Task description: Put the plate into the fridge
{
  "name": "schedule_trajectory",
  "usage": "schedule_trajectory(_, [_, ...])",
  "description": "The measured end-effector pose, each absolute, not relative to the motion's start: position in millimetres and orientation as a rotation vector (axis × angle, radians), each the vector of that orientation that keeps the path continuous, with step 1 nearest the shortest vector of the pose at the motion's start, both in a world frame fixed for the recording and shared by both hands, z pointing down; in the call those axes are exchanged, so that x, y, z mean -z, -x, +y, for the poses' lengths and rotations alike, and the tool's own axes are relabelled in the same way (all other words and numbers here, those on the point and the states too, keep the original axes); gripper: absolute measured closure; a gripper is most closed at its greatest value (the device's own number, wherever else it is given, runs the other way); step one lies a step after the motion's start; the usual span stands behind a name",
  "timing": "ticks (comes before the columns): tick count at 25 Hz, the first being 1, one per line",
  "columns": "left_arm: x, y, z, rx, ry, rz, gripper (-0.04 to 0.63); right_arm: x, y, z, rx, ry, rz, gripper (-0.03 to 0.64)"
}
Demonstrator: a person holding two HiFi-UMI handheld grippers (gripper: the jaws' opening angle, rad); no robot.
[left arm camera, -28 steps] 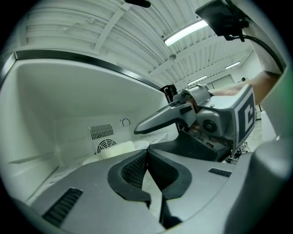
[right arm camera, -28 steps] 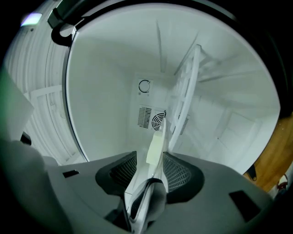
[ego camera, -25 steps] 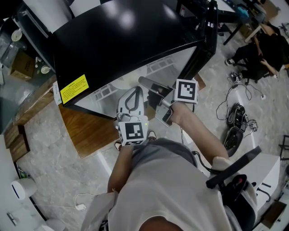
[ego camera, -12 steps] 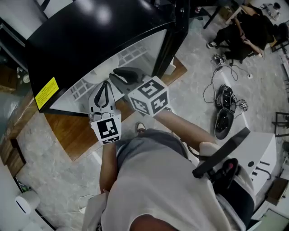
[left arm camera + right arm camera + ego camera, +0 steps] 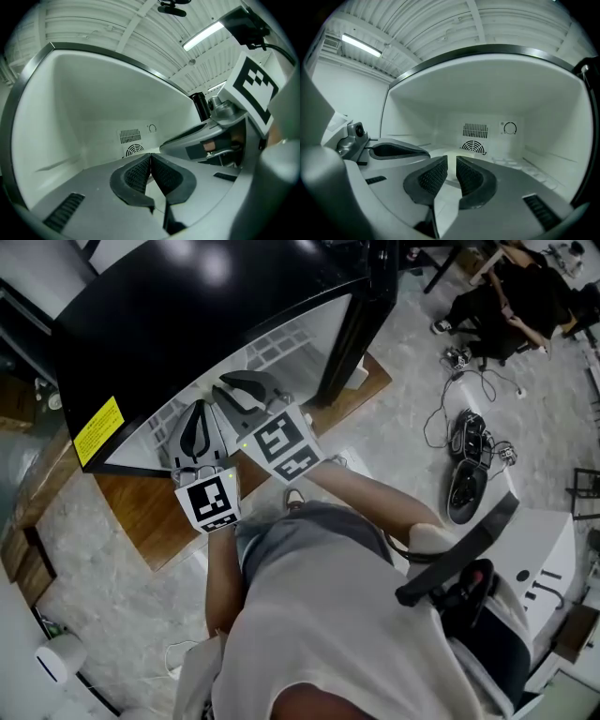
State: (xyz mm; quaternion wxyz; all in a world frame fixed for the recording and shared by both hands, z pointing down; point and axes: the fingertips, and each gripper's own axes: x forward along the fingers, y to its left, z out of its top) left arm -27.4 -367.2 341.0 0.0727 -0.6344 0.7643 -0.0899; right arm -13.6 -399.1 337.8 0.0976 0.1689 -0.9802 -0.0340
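At the open fridge [image 5: 187, 315], the left gripper's [image 5: 150, 159] jaws meet, empty. The right gripper's [image 5: 451, 165] jaws, just closing, stand narrowly apart on nothing, a plate [image 5: 452, 153] lying beyond them.

The fridge [image 5: 216, 306] top is glossy black, mirroring lamps; its inner walls [image 5: 487, 98] are smooth white plastic. The board [image 5: 141, 512] under it looks like brown wood, the floor [image 5: 412, 371] mottled stone. The left gripper [image 5: 150, 158] is matt grey plastic, its pads [image 5: 135, 176] dark and ribbed.
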Motion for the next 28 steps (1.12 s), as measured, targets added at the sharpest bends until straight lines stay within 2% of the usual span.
schedule_trajectory(17, [-346,21,-384,0.257,1.956,2.265,0.577,-344,25,-443,0.068,-0.605,-2.840,0.556])
schedule_trajectory(28, [-343,29,-370,0.244,1.923,2.315,0.577,-325,-3,-416,0.203,-0.646,-2.862,0.557])
